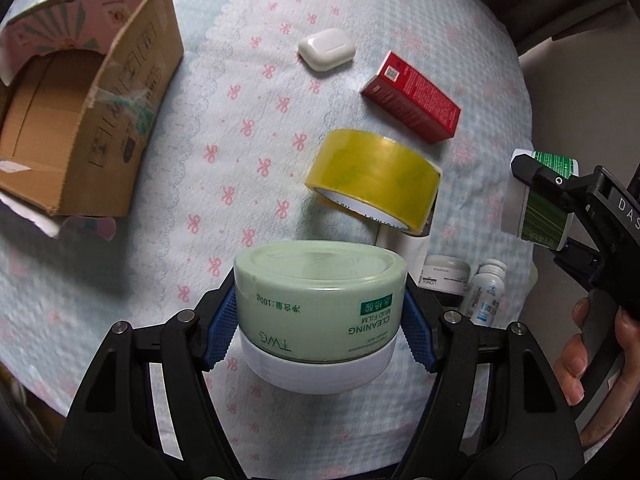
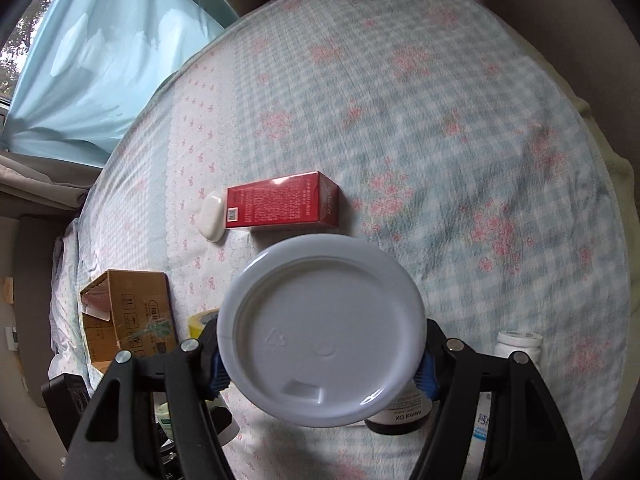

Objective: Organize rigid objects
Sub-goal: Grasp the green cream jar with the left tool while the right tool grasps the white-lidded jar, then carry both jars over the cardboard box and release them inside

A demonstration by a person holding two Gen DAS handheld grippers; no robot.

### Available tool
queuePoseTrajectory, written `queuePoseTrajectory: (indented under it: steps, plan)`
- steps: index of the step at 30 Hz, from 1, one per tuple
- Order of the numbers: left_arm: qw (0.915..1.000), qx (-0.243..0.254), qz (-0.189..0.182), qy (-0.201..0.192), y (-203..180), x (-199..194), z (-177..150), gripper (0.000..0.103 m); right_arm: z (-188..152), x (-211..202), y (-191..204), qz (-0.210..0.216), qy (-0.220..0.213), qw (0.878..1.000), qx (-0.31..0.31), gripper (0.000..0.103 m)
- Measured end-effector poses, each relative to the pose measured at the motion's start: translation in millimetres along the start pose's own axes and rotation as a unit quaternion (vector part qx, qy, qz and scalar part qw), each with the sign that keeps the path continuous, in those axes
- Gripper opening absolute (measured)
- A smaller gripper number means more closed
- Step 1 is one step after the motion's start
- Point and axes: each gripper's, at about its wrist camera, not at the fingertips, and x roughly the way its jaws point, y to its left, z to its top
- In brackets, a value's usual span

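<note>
The left claw (image 1: 320,316) is clamping its blue pads on the sides of a pale green mud-film jar (image 1: 320,284), carrying it upside down above the bed (image 1: 240,140); the right claw (image 2: 322,360) is squeezing a white-based jar (image 2: 322,332) the same way. The open cardboard box (image 1: 80,120) is lying on its side to the left, well apart. In my judgement, each jar should be travelling level, entering the box mouth one at a time, and clearing the yellow tape roll (image 1: 374,178), red carton (image 1: 412,98) and white earbud case (image 1: 327,49).
</note>
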Motion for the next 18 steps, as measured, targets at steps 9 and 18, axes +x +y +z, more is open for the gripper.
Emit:
queuePoseTrajectory:
  steps: [9,18]
  plan:
    - [0.9976,0.034,-0.024,-0.055,43.4,-117.6,20.0,0.068,-25.0,-79.1,74.9,-0.005,-0.04,0.998,-0.045,0.066]
    - [0.9912,0.099,-0.03,-0.083,113.1,-205.3,56.6,0.068,-57.2,-113.5,193.4,0.005,-0.082,0.994,-0.076,0.066]
